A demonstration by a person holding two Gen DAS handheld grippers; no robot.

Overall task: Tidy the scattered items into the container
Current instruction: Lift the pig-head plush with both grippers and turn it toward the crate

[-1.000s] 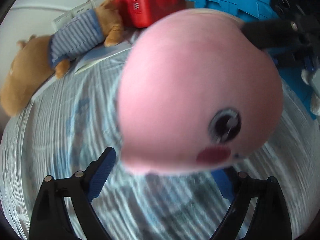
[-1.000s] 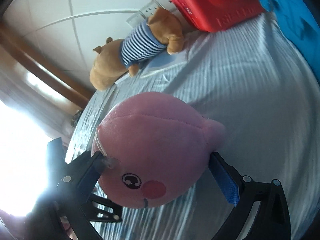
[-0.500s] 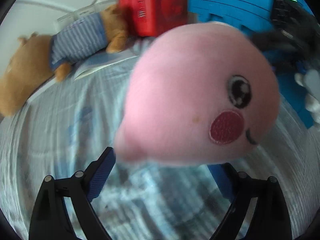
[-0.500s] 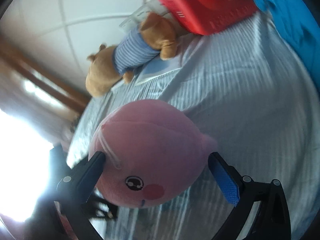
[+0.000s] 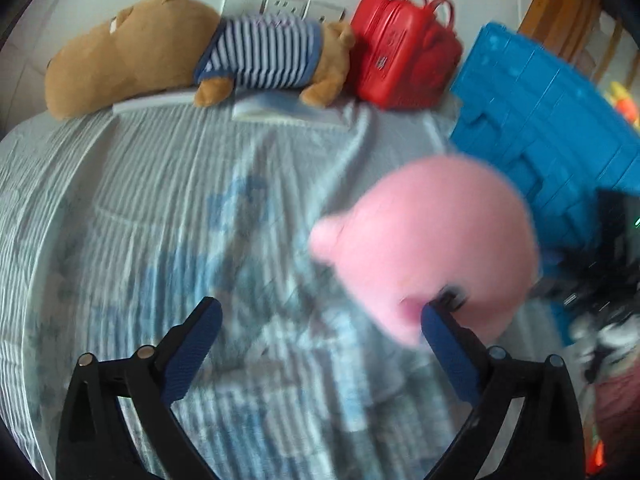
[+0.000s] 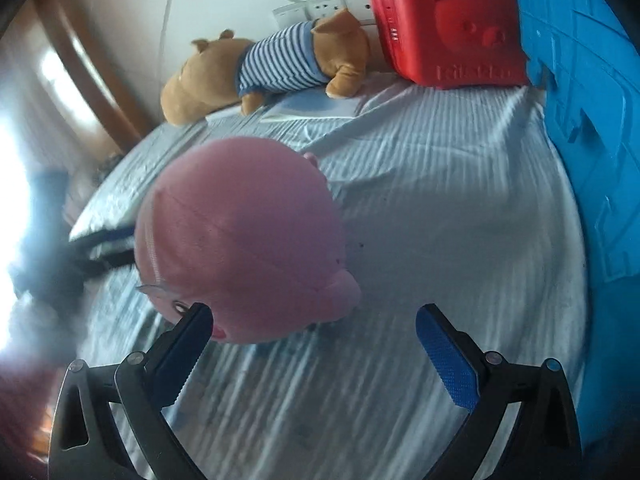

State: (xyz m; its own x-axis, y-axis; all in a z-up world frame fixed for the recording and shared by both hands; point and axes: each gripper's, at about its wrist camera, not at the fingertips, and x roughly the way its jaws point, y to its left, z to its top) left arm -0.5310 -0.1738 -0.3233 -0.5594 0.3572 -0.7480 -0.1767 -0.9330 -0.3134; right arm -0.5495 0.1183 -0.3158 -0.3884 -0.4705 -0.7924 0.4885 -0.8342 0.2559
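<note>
Reaching over a striped bedsheet point(image 6: 420, 208), I hold my right gripper point(image 6: 312, 328) with its fingers spread wide and nothing between them; the left finger point(image 6: 180, 344) sits just in front of the pink plush toy point(image 6: 240, 248), and whether it touches the toy I cannot tell. My left gripper point(image 5: 320, 328) is likewise spread apart and empty, the pink plush toy point(image 5: 428, 248) lying just beyond its right finger point(image 5: 444, 336), blurred. The toy appears to rest on the sheet, outside either grasp. Farther back, a brown bear in a striped shirt point(image 5: 192, 48) lies on a flat pale book or pad point(image 5: 280, 106) near the far edge. Beside it stands a red case point(image 6: 448, 20), and to the right a large blue crate point(image 6: 580, 120), which I judge to be the container. The step in hand looks like gathering the pink toy. Next I would centre one gripper on it, close on its soft body, and carry it right to the crate.
</note>
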